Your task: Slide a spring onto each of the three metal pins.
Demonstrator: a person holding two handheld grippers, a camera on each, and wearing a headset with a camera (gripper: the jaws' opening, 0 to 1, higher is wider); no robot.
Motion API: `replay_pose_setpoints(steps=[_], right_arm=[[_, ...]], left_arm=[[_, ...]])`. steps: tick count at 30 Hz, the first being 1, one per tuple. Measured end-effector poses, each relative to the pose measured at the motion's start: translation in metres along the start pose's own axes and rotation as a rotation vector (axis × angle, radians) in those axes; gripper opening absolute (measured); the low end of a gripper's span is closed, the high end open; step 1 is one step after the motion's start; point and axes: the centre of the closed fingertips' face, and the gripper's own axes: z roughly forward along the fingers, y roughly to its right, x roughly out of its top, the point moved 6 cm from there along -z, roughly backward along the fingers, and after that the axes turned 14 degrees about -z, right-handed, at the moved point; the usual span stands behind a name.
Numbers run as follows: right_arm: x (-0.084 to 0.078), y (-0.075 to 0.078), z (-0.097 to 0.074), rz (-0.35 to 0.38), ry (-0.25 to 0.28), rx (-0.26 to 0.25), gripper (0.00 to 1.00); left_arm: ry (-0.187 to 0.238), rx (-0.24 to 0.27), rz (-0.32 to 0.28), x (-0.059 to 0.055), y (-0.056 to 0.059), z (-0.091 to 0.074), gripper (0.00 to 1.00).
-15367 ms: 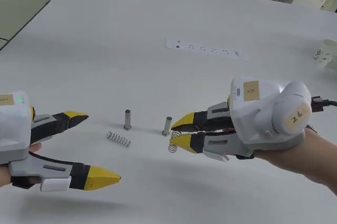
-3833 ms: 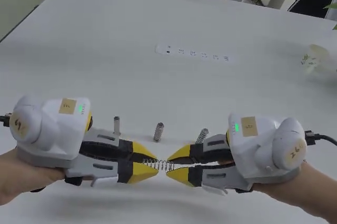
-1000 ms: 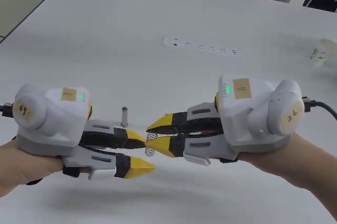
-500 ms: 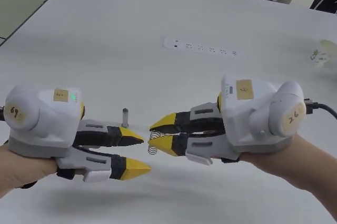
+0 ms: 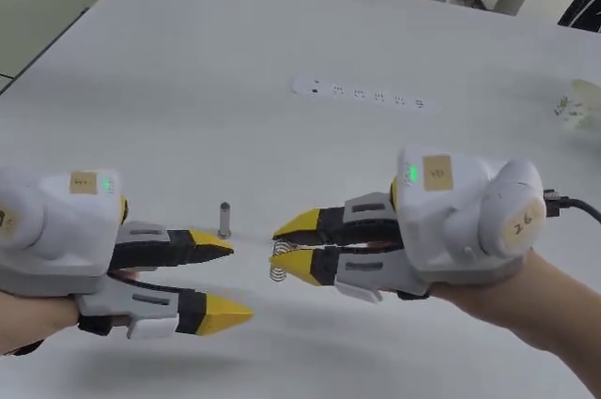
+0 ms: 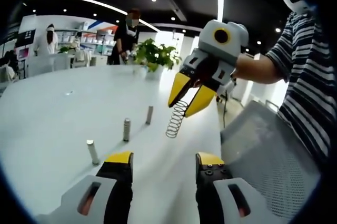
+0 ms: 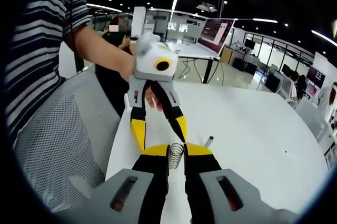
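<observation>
A small steel spring (image 5: 277, 266) hangs from my right gripper (image 5: 285, 244), which is shut on its top end just above the white table (image 5: 188, 61). In the right gripper view the spring (image 7: 176, 158) sits pinched between the yellow tips of the right gripper (image 7: 177, 152). My left gripper (image 5: 223, 277) stands open to the left, apart from the spring. A bare metal pin (image 5: 224, 219) stands upright behind the left gripper's tips. The left gripper view shows the left gripper (image 6: 164, 158) open, the dangling spring (image 6: 176, 119), the bare pin (image 6: 92, 151) and two more pins (image 6: 126, 129) beyond; the nearer looks ribbed.
A white power strip (image 5: 366, 95) lies flat farther back on the table. A pale crumpled object (image 5: 584, 99) sits at the far right edge. A grey mesh chair (image 6: 263, 155) stands beside the table, and people stand in the room behind.
My left gripper has drawn back to the left, away from the spring, with its jaws staying open. The right gripper keeps the spring and has barely shifted.
</observation>
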Motion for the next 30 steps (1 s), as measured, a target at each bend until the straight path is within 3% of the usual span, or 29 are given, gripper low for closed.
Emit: replay_pose_setpoints(steps=[4,9,14,30], right_arm=[[-0.002,0.0,0.0,0.001,-0.009,-0.005,0.08],[-0.003,0.001,0.0,0.0,-0.013,-0.01,0.08],[-0.004,0.001,-0.001,0.003,-0.015,-0.019,0.08],[-0.01,0.004,0.002,0.009,-0.026,-0.036,0.08]], left_arm=[[0.017,0.017,0.014,-0.001,-0.002,-0.004,0.48],[0.037,0.043,-0.012,-0.002,-0.006,-0.01,0.55],[0.034,0.068,-0.02,-0.006,-0.01,-0.016,0.62],[0.066,0.163,-0.06,-0.011,-0.024,-0.03,0.96]])
